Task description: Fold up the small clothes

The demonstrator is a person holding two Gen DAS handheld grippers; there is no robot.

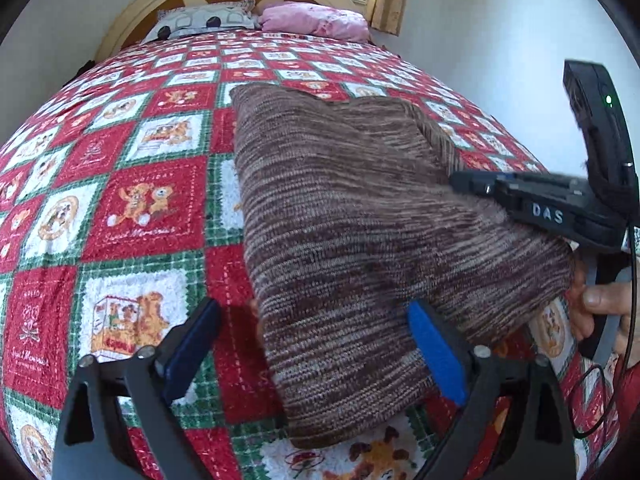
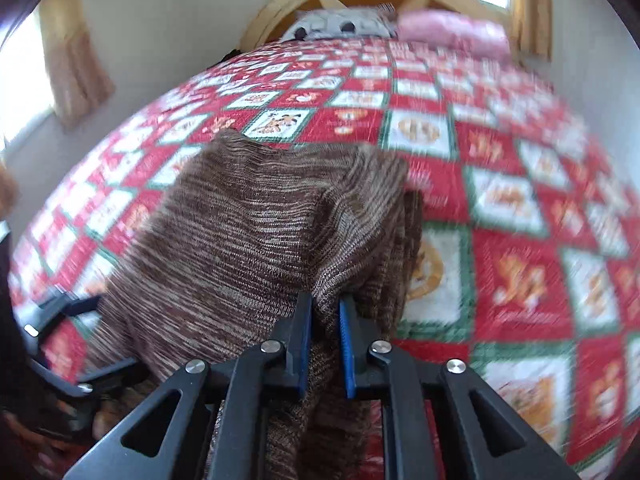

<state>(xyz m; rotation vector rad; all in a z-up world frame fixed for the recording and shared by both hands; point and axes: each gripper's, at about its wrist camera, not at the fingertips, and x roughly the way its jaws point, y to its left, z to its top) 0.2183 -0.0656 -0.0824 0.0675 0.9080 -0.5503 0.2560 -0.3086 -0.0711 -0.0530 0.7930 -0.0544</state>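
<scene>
A brown striped knit garment (image 1: 352, 240) lies partly folded on the bed, its right side lifted. In the left wrist view my left gripper (image 1: 314, 340) stands open wide over the garment's near edge. Its blue pads (image 1: 436, 352) straddle the cloth without pressing on it. My right gripper (image 1: 520, 200) comes in from the right, held by a hand (image 1: 600, 300). In the right wrist view the right gripper (image 2: 324, 312) is shut on a bunched fold of the knit garment (image 2: 248, 224), which hangs down between the fingers. The left gripper (image 2: 60, 312) shows at the left edge.
The bed is covered by a red, green and white patchwork quilt (image 1: 140, 208) with bear pictures. A grey patterned pillow (image 1: 204, 20) and a pink pillow (image 1: 316, 18) lie by the curved headboard (image 1: 132, 12). White walls, a window and curtains (image 2: 76, 60) surround the bed.
</scene>
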